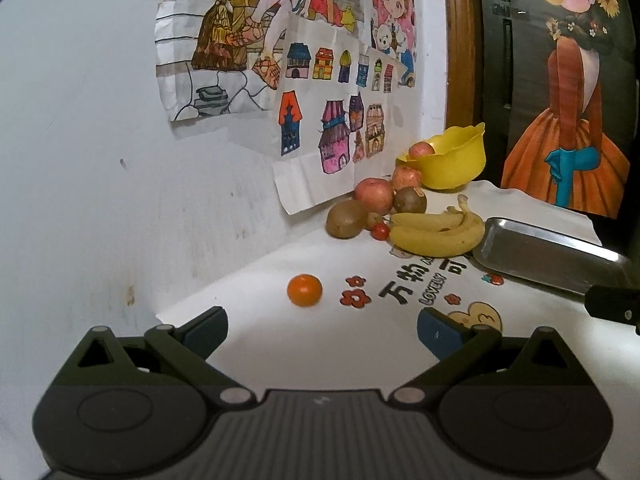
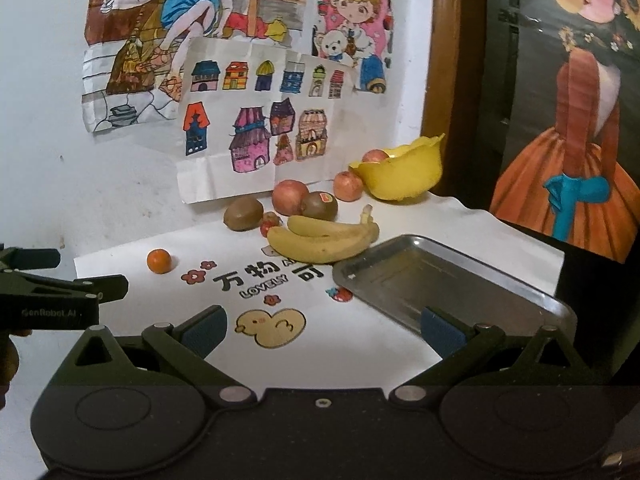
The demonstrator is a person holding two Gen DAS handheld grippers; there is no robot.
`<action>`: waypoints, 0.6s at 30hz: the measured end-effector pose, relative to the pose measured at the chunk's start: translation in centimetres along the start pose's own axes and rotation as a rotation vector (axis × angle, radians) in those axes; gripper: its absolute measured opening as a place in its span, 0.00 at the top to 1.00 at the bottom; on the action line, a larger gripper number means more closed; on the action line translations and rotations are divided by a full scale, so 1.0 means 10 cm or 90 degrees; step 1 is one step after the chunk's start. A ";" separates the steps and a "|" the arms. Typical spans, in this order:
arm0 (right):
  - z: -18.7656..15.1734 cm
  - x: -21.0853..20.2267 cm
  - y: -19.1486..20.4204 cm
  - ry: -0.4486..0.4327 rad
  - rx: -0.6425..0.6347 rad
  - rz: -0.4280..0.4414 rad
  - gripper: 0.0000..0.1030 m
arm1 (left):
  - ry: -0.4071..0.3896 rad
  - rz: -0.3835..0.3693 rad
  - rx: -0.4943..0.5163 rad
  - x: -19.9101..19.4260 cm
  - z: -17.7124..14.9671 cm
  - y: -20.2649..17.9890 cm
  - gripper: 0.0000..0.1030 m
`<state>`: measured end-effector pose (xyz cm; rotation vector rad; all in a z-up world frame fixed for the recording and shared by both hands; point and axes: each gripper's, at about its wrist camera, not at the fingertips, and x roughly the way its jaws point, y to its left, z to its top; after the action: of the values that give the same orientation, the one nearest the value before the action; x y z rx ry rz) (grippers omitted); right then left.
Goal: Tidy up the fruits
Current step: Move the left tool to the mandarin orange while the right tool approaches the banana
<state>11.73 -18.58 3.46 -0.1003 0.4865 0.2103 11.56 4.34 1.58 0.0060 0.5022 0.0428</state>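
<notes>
- Left tool [image 1: 322, 330] spread wide, nothing between its blue pads [image 1: 208, 330], hovering low over the white printed mat [image 1: 320, 264] on the worktop, pointed toward the wall.
- Right tool [image 2: 324, 334] likewise spread wide and empty, one pad [image 2: 440, 330] over the near corner of the metal tray [image 2: 440, 280].
- One small orange [image 1: 305, 289], alone on the mat, well apart from the other fruit, just ahead of the left tool.
- Two bananas [image 1: 436, 232], joined at the stem, lying just beside the tray's far left edge.
- Three apples: one [image 1: 374, 195] in the cluster by the wall, one [image 1: 406, 176] touching the yellow bowl [image 1: 452, 160], one [image 1: 420, 149] inside the bowl, showing above the rim.
- Two kiwis: one [image 1: 347, 219] at the cluster's left end, one [image 1: 410, 199] with a sticker, between the big apple and the bananas.
- Two small red fruits, kind unclear, tucked between the left kiwi and the bananas: one [image 2: 267, 227] beside the banana tips, one [image 2: 271, 217] just behind it.
- One yellow bowl, upright in the far corner, near the wooden frame [image 1: 460, 40].
- One metal tray, rectangular, with no fruit inside it.
- Several coloured drawings [image 1: 320, 80] pinned to the wall behind the fruit.
- One painting [image 1: 576, 80] of a figure in an orange dress at right.
</notes>
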 end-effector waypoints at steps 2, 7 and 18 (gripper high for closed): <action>0.04 0.06 0.02 0.003 -0.009 0.004 0.01 | -0.003 0.007 0.005 0.03 0.03 0.01 0.00; 0.08 0.19 0.05 0.000 -0.024 0.027 0.01 | -0.002 0.029 0.023 0.14 0.12 0.04 0.00; 0.07 0.35 0.10 -0.007 -0.046 0.053 0.01 | -0.001 0.036 0.039 0.28 0.18 0.07 0.00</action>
<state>14.89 -16.93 2.34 -0.1488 0.4720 0.3102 14.82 5.18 1.86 0.0798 0.5014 0.0829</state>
